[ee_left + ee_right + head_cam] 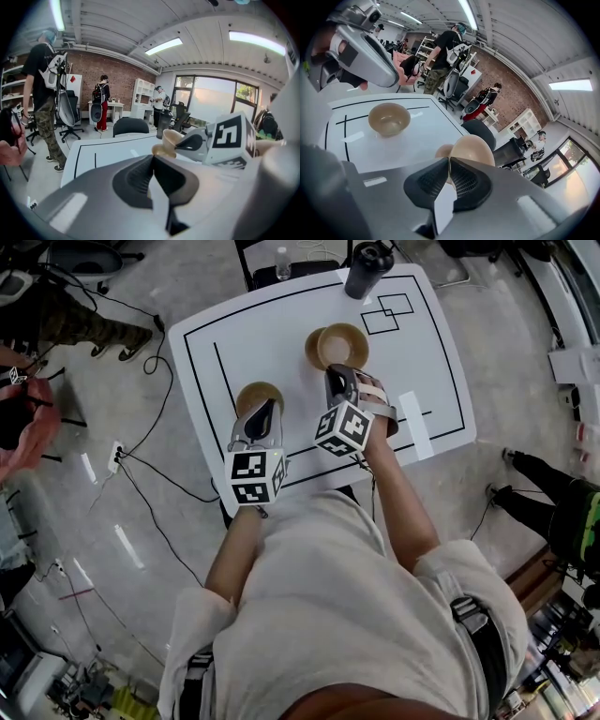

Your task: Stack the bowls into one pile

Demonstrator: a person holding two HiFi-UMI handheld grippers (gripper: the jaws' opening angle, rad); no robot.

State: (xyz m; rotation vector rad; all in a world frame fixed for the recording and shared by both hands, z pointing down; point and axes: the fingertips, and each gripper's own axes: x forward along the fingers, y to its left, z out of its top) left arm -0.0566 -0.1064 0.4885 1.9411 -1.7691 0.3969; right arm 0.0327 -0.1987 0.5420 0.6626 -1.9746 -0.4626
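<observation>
Your right gripper, jaws clamped on a bowl by its rim, holds it tilted toward the surface's far edge, likely for stacking. Your left gripper, jaws closed and empty, hovers over a second bowl toward the front-left corner.

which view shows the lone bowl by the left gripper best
The right gripper view: the lone bowl sits whole and upright on the table, its inside open to see. In the head view the left gripper covers part of it. The left gripper view does not clearly show it.
</observation>
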